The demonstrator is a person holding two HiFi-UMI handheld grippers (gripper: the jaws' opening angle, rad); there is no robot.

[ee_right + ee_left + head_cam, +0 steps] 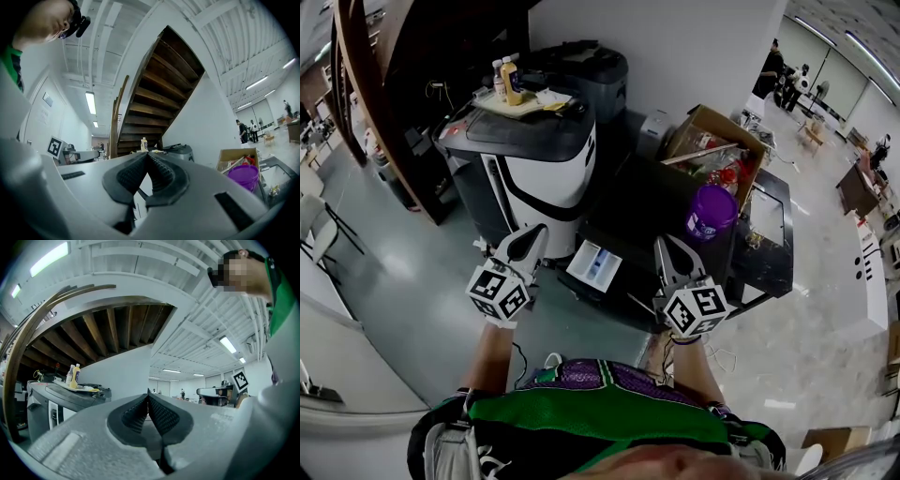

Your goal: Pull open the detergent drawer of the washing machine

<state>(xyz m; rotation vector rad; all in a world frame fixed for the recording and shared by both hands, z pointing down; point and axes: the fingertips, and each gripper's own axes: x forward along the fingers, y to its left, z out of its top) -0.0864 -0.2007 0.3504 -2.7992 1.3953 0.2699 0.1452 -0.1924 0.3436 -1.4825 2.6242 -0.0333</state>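
Vest (581, 412): green, nearest, at the bottom edge.
Left gripper (533, 231): near left, jaws pressed together, nothing between them.
Right gripper (662, 243): near right, jaws closed tip to tip, empty.
Drawer (594, 263): white, sticking out of the black washer's (647, 197) near face, between the grippers, touched by neither.
White machine (534, 159): far left, with bottles (512, 81) on top.
Box (748, 150): far right, behind a purple tub (710, 212).
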